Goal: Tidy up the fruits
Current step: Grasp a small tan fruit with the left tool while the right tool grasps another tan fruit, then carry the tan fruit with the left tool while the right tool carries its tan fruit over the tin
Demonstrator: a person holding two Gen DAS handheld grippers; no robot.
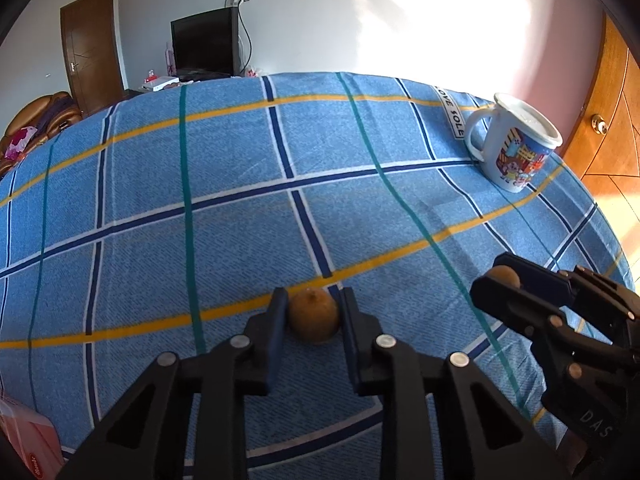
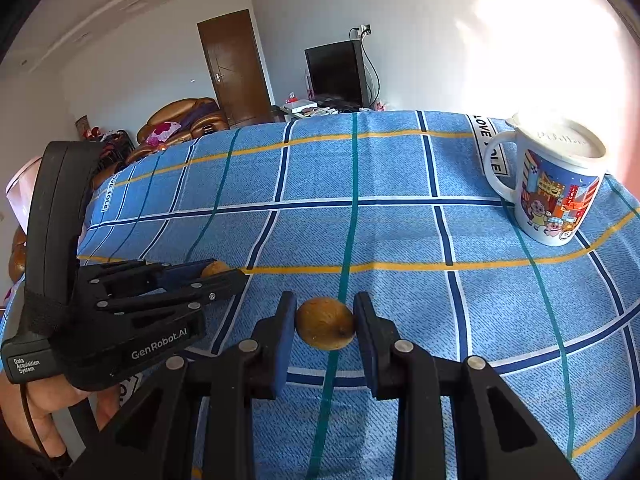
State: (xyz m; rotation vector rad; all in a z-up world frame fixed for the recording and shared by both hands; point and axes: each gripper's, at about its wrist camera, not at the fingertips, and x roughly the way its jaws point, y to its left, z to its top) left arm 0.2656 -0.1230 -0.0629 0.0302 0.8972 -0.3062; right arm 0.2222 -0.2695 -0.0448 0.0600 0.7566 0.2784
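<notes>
A small round brown fruit [image 1: 313, 317] sits between the blue pads of my left gripper [image 1: 313, 300], which is shut on it, low over the blue checked cloth [image 1: 240, 220]. A second brown fruit [image 2: 326, 323] is clamped between the pads of my right gripper [image 2: 325, 304]. In the left wrist view the right gripper [image 1: 500, 276] reaches in from the right, its fruit [image 1: 505, 276] showing at the tips. In the right wrist view the left gripper [image 2: 228, 272] comes in from the left, held by a hand [image 2: 44, 412], and its fruit [image 2: 216, 269] peeks out.
A white cartoon-printed mug [image 1: 516, 148] [image 2: 556, 184] with a lid stands at the far right of the table. A pink box [image 1: 28, 440] lies at the near left edge. A wooden door [image 1: 612, 120] is right of the table; a television [image 2: 336, 72] and sofa [image 2: 180, 120] stand beyond.
</notes>
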